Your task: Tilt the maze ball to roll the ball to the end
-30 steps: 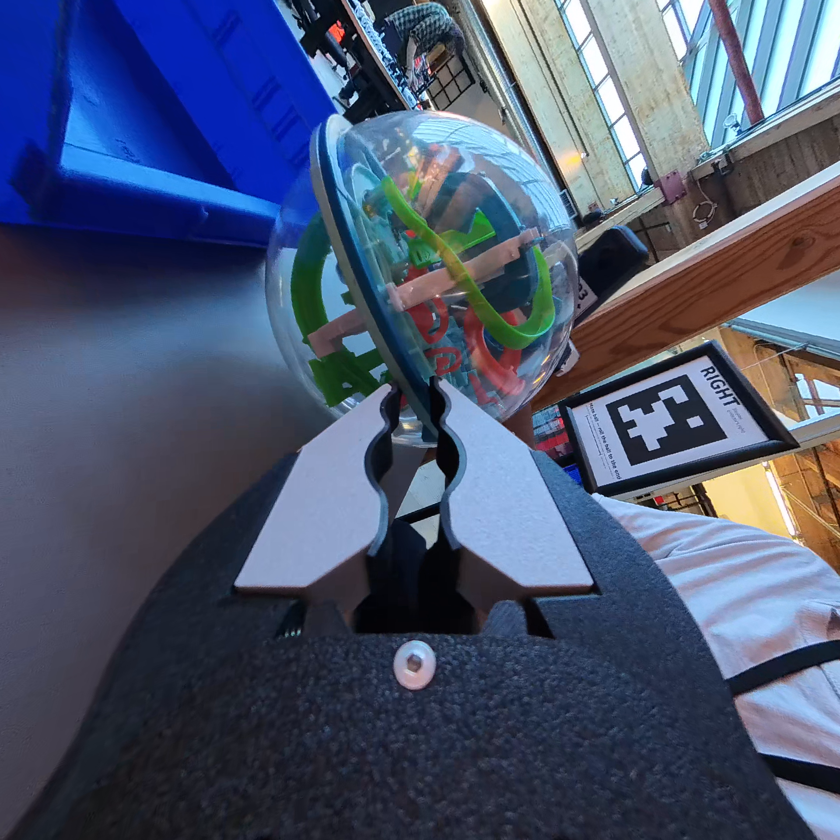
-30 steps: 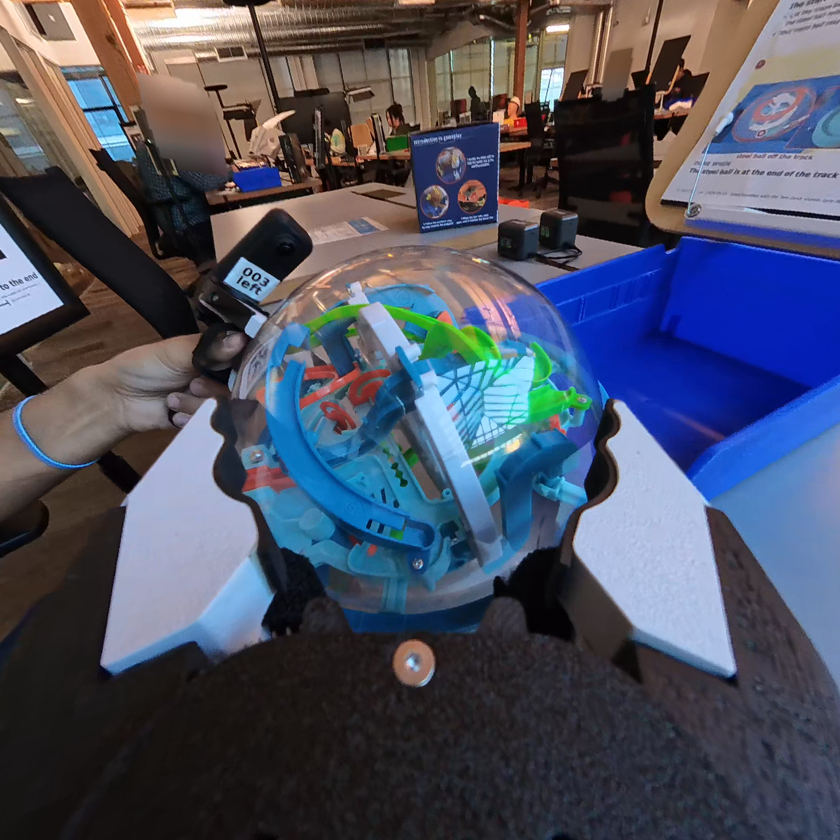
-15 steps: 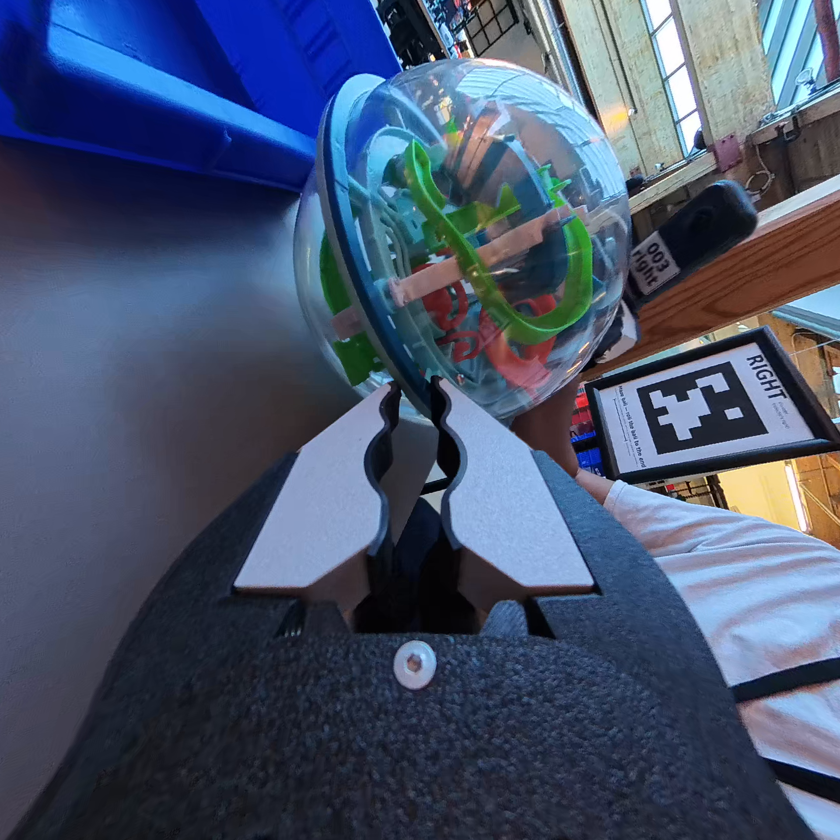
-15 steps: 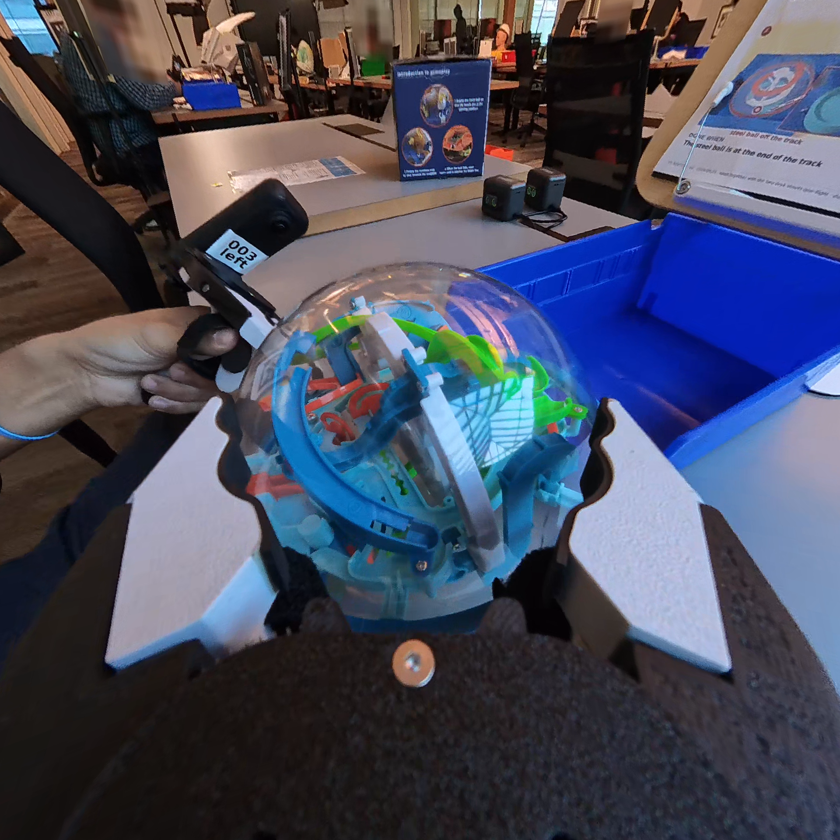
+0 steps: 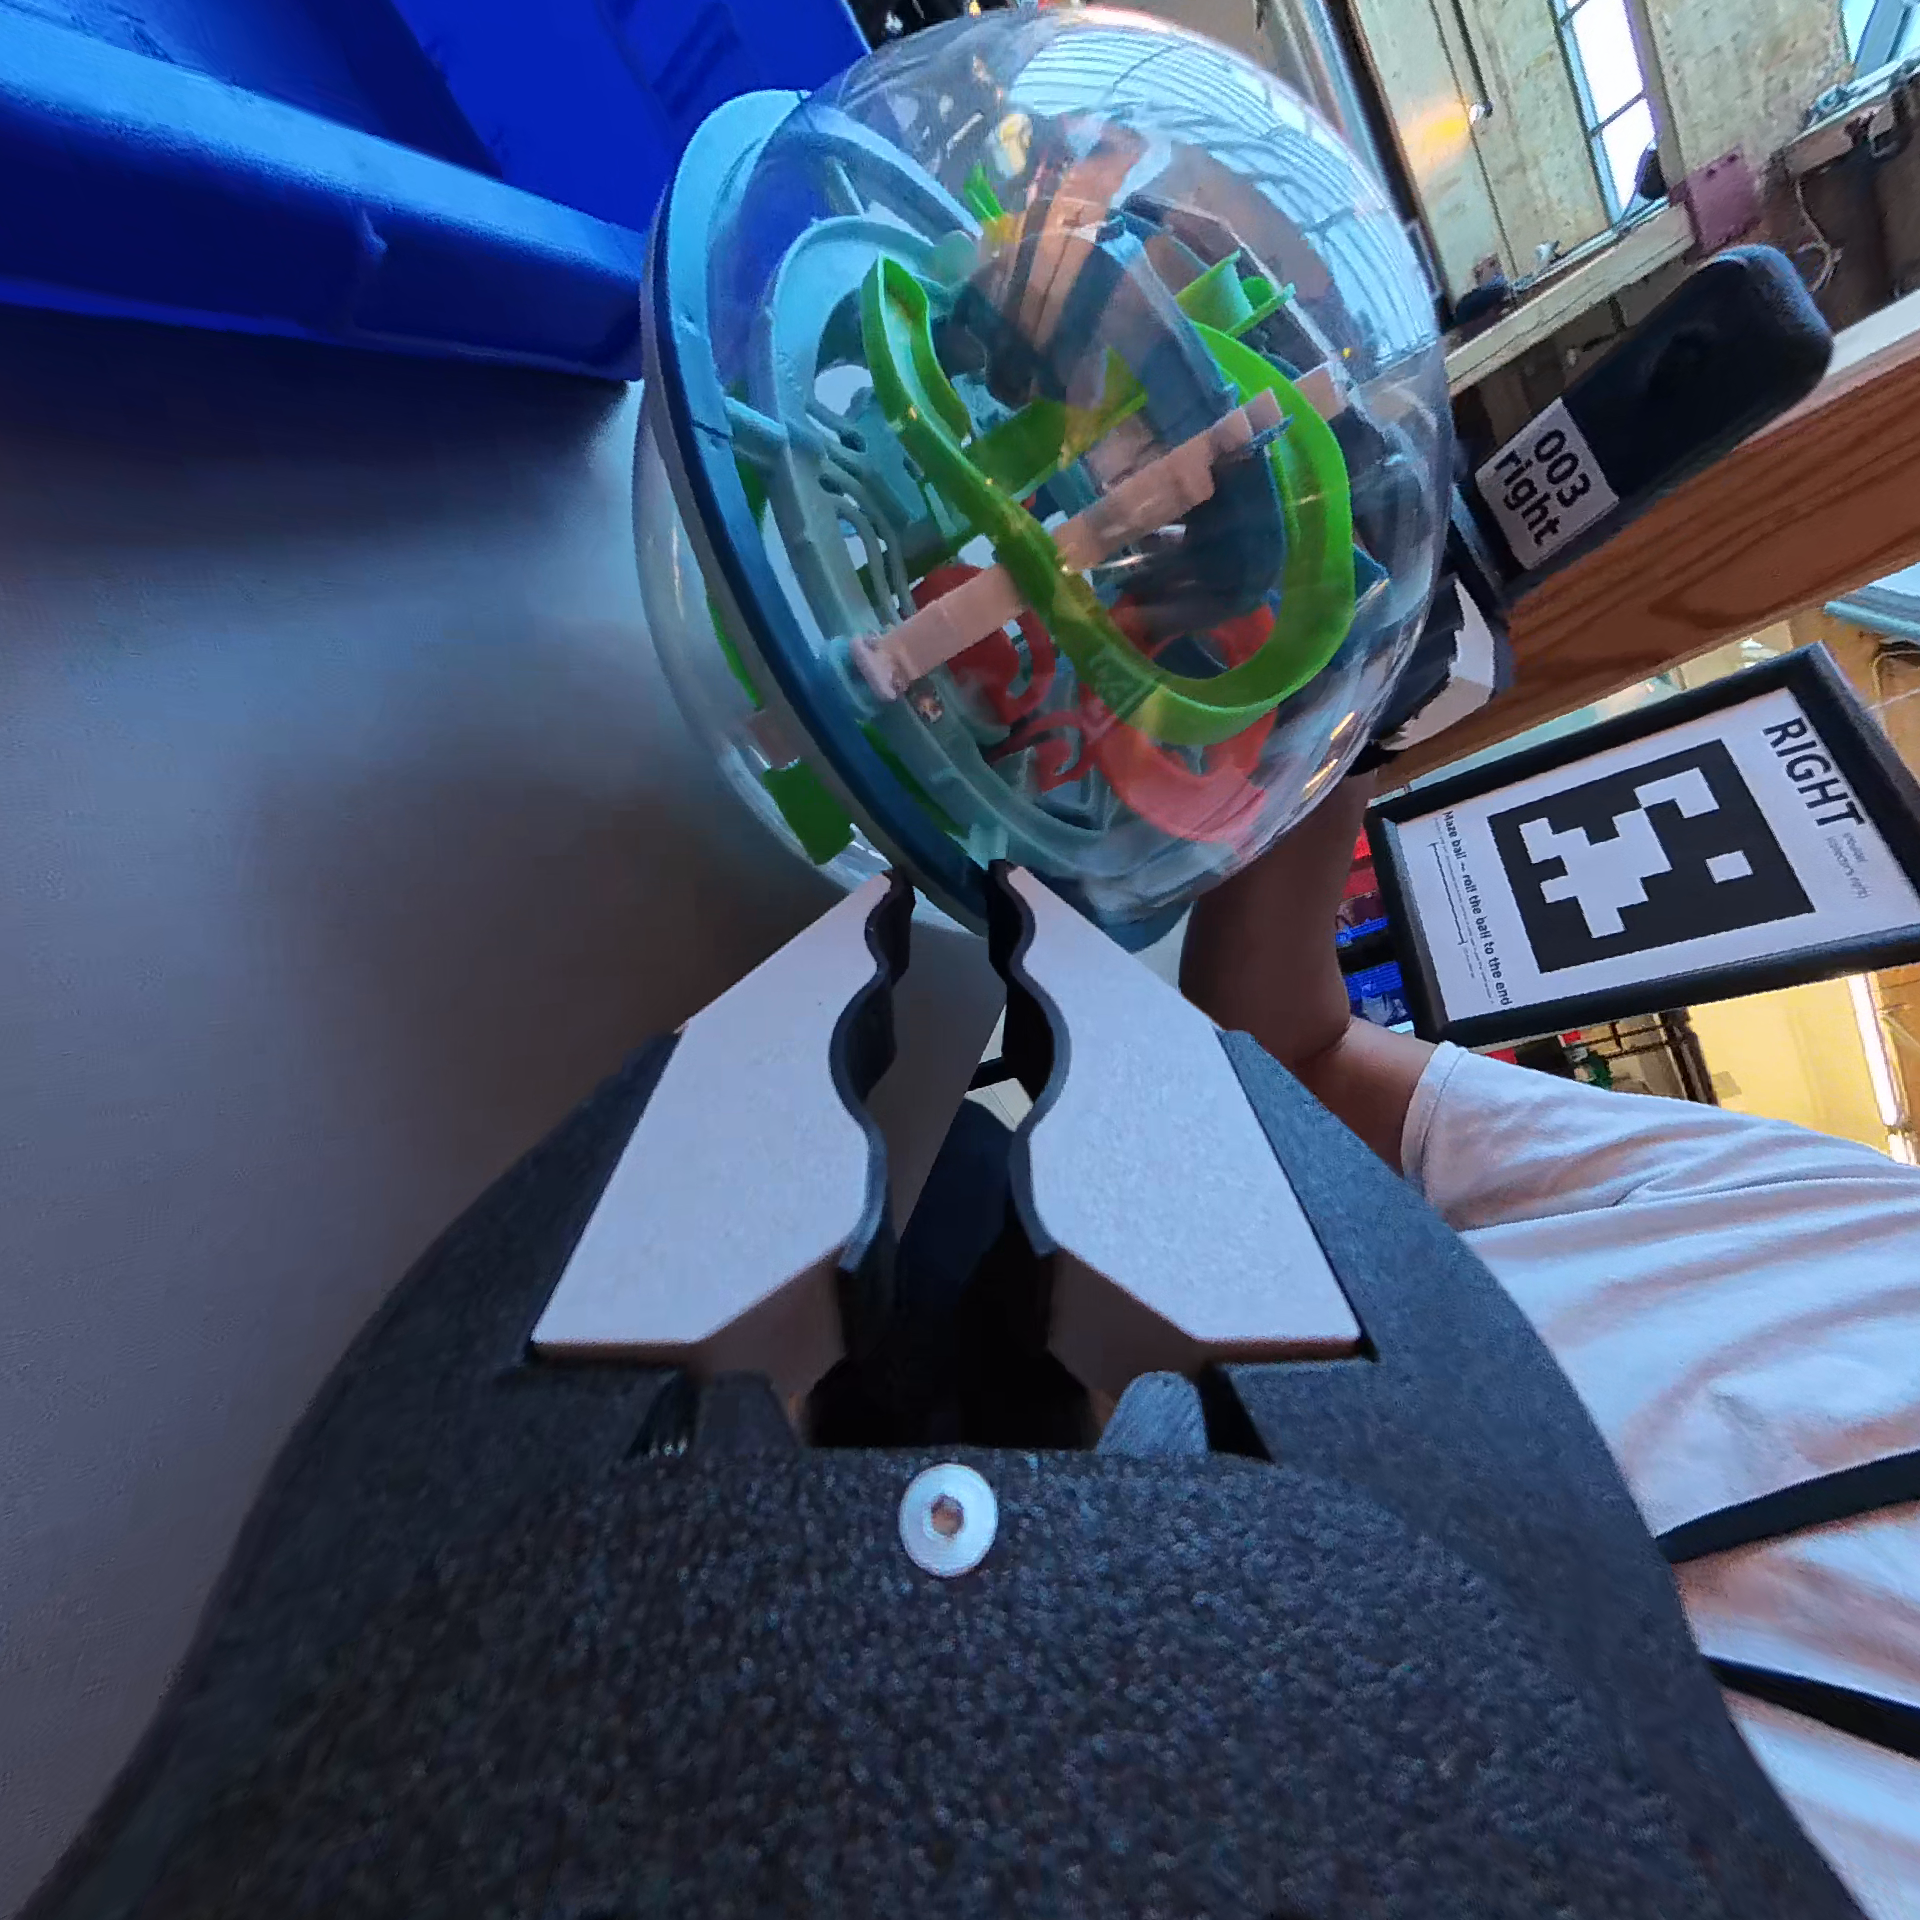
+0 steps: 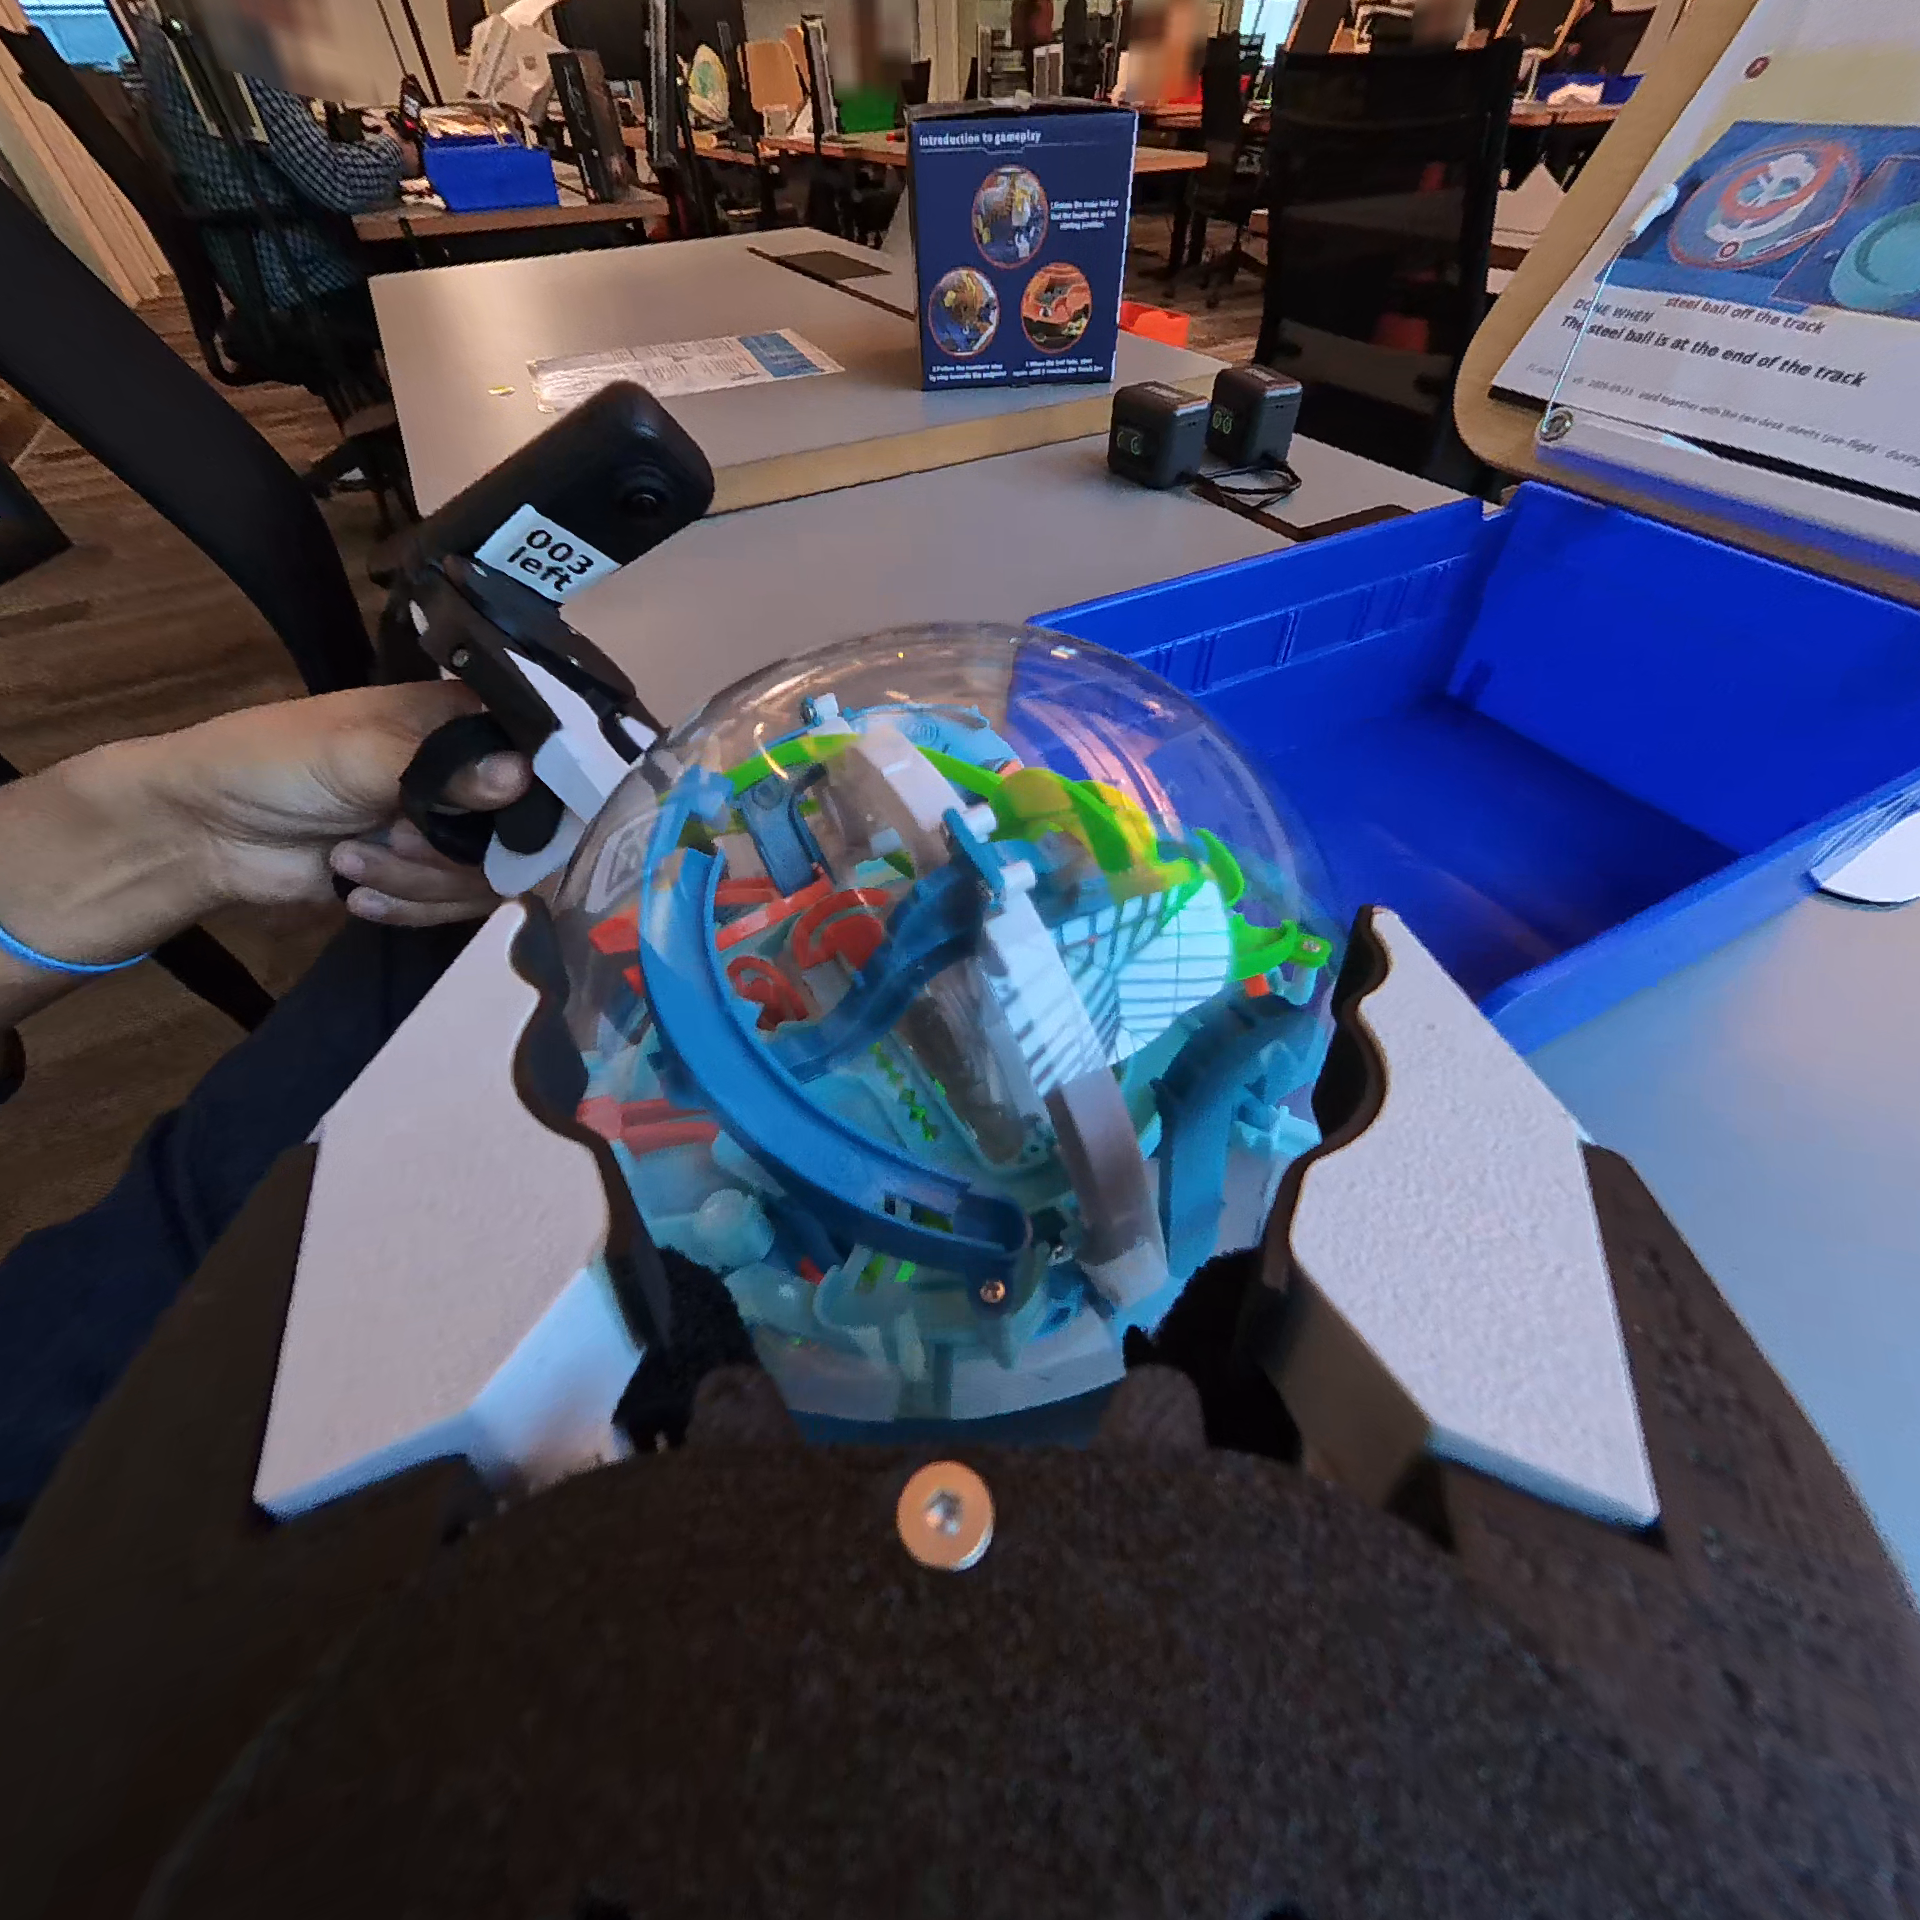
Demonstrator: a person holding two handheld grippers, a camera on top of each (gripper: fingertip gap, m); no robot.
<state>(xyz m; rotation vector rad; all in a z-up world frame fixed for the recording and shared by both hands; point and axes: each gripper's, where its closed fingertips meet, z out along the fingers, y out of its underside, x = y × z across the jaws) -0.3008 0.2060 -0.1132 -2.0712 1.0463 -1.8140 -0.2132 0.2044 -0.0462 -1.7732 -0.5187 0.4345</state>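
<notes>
The maze ball (image 5: 1039, 499) is a clear sphere with green, blue, red and pale tracks inside, held up off the grey table (image 5: 260, 831). My left gripper (image 5: 945, 883) is shut on the thin blue rim that rings the sphere, at its lower edge. My right gripper (image 6: 951, 914) cradles the maze ball (image 6: 935, 997) between its wide-set white fingers (image 6: 1455, 1195), shut on the sphere's sides. The left gripper also shows in the right wrist view (image 6: 561, 727), in a hand at the ball's far left. I cannot make out the small steel ball inside.
A blue bin (image 6: 1558, 779) stands open just right of the ball; it also shows in the left wrist view (image 5: 312, 208). A framed marker sign (image 5: 1642, 862) stands beyond. A blue box (image 6: 1018, 249), two small black cubes (image 6: 1205, 426) and an instruction sheet (image 6: 1714, 291) stand farther back.
Both grippers have tilted the ball together. The right wrist view has pitched downward, showing more table and bin. In the left wrist view the ball has shifted right and the tracks inside have turned.
</notes>
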